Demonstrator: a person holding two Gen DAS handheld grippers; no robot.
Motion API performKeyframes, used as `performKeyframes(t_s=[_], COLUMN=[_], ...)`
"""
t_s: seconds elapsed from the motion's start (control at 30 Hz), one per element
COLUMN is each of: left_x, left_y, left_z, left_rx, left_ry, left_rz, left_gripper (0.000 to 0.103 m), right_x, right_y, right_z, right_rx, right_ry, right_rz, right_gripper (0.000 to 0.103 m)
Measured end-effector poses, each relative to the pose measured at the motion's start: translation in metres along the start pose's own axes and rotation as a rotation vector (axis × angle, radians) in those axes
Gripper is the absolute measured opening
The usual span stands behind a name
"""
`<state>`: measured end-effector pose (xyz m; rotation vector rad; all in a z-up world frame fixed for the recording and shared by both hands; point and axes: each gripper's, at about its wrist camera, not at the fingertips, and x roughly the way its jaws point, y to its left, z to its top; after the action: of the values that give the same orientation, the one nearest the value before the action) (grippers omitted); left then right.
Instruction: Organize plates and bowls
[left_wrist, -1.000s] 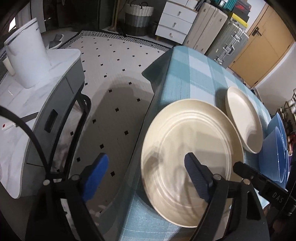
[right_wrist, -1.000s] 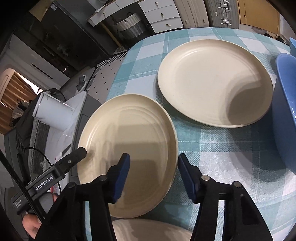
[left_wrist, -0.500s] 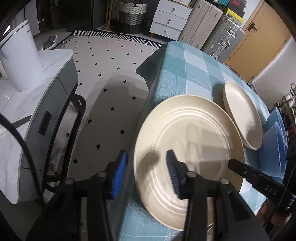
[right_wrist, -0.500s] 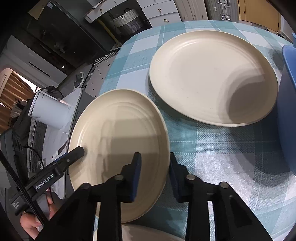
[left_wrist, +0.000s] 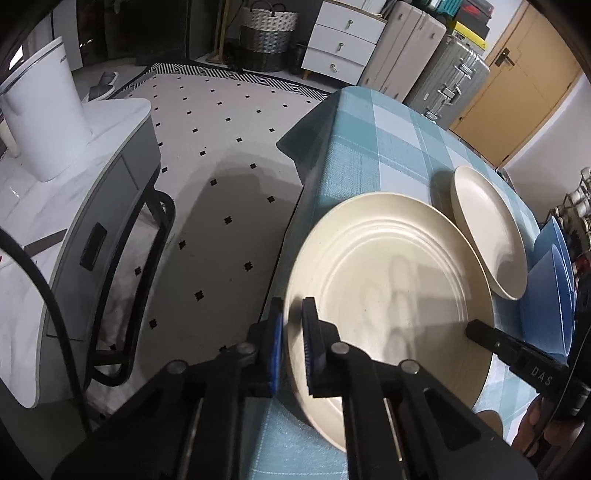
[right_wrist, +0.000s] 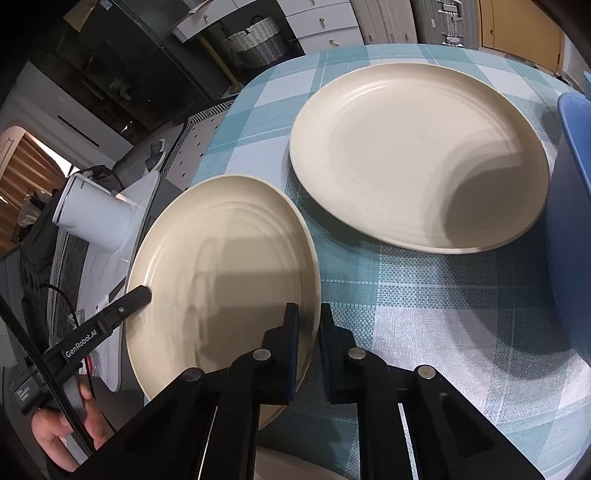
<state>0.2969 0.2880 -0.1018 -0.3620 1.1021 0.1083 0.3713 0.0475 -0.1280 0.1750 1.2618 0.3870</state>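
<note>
Two tongs pinch one cream plate (left_wrist: 388, 291) by opposite rims, at the edge of a table (left_wrist: 373, 147) with a teal check cloth. The left tongs (left_wrist: 293, 343) read "GenRobot.AI" (legible only from the right wrist); the right tongs (right_wrist: 308, 339) read "DAS" in the left view. A second cream plate (right_wrist: 413, 155) and blue bowls (left_wrist: 550, 291) lie beyond. Both tongs angle steeply downward.

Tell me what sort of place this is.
Most likely a lived-in home, a dining corner doubling as storage: a table with a checked tablecloth set with cream plates, a white chest of drawers, a woven basket and suitcases against the wall.
</note>
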Motion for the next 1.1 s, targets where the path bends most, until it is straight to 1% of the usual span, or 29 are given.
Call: performKeyframes(t_s=[0.17,0.37,0.7,0.97,1.1], left_x=[-0.003,-0.004,-0.010,-0.026,-0.039], left_y=[-0.008,-0.004,-0.005,-0.010,-0.013], left_z=[-0.002,-0.002,-0.004,-0.006,-0.009], left_rx=[0.039,0.027,0.024,0.032,0.030], left_ry=[-0.014,-0.022,-0.057,-0.089,-0.109], left_rz=[0.037,0.031,0.032,0.047,0.057], left_gripper=[0.007,0.007,0.007,0.007,0.007], right_x=[-0.001,-0.001,-0.008,-0.016,-0.029], right_y=[0.000,0.002,0.003,0.004,0.007], right_z=[-0.001,-0.002,-0.004,-0.006,-0.009], right_rx=[0.005,-0.013,-0.019,-0.023,-0.035], right_ry=[-0.009,-0.008,-0.030,-0.048,-0.060], right_rz=[0.003,0.020,0.026,0.032,0.038], right_gripper=[0.009,0.009,0.008,0.008,0.008])
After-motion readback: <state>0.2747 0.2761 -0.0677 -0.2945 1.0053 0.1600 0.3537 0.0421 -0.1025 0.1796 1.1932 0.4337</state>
